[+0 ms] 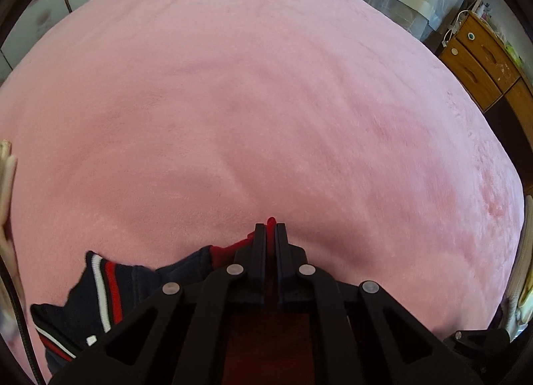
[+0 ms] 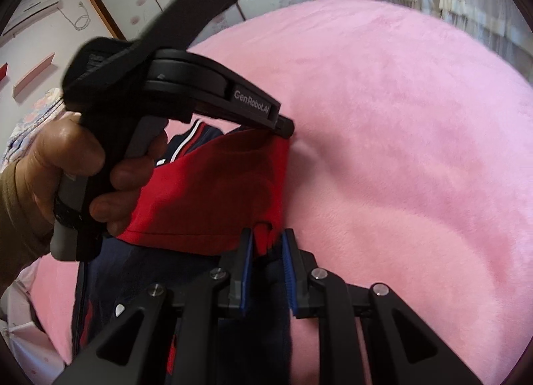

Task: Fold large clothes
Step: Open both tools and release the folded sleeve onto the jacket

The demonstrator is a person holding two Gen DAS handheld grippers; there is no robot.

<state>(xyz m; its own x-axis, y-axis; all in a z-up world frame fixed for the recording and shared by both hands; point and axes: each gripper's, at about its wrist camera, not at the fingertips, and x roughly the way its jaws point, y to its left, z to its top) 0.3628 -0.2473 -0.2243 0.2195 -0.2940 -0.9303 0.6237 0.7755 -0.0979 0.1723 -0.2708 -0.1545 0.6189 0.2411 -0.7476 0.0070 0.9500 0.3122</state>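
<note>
On the fluffy pink blanket (image 1: 266, 101), at six o'clock, the soft, limp red-and-navy knitted garment (image 2: 213, 185) is pinched along its edge by both left gripper (image 1: 270, 230) and right gripper (image 2: 268, 241), corners being safest holds.

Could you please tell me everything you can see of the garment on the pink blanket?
The garment is soft knit-looking fabric, red and navy, with white and red stripes on a navy ribbed edge. It lies bunched, partly lifted, on the pink blanket. The left gripper is shut on a red edge, pulling it up. The right gripper pinches a red and navy fold between its blue pads. How much more of the garment there is, the gripper frames hide.
</note>
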